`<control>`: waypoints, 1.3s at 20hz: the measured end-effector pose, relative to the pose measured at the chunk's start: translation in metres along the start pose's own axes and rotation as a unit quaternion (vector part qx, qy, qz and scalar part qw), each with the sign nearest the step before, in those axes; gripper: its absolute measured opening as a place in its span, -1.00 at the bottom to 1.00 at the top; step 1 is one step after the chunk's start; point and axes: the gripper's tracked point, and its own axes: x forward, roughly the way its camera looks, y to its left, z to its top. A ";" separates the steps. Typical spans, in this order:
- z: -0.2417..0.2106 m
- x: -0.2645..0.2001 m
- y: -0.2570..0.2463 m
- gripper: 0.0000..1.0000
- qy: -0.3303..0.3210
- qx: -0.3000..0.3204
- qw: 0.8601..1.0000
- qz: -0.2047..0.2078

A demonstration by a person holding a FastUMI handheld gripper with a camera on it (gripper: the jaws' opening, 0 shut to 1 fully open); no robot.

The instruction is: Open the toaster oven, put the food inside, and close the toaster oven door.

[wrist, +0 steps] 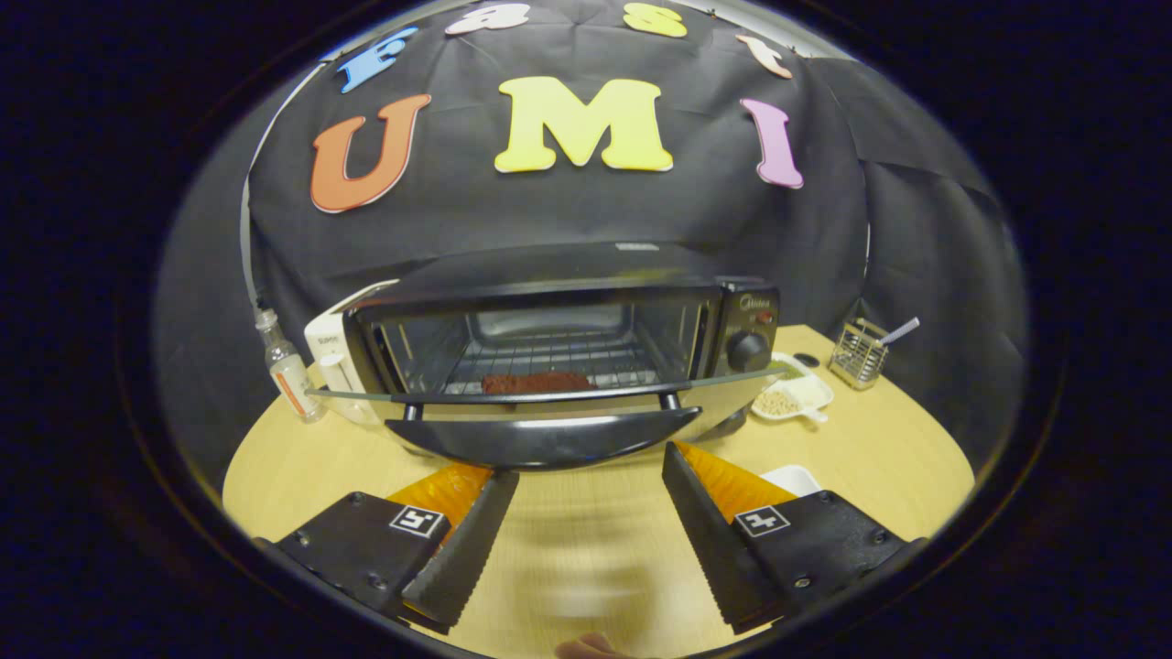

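Gripper [586,480] fingers spread wide, empty, just below the toaster oven [558,348] open door's handle [545,430]; food [536,383] on rack inside

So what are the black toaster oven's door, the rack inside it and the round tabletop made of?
The black toaster oven's door looks like clear glass, since the inside shows through it, with a glossy black handle, perhaps plastic. The rack seems to be thin bright metal wire. The round tabletop looks like pale wood or laminate with faint grain. The gripper hangs open just short of the handle.
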 end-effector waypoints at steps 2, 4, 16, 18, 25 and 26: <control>0.022 -0.005 0.006 1.00 -0.020 0.010 1.000 0.019; 0.046 -0.024 0.006 1.00 -0.040 0.026 0.998 0.039; 0.150 -0.275 -0.055 0.99 -0.241 -0.017 0.970 0.034; 0.160 -0.319 -0.054 0.99 -0.267 -0.013 0.962 0.058; 0.108 -0.368 -0.107 1.00 -0.241 0.048 0.968 0.048; 0.105 -0.370 -0.111 1.00 -0.245 0.055 0.967 0.040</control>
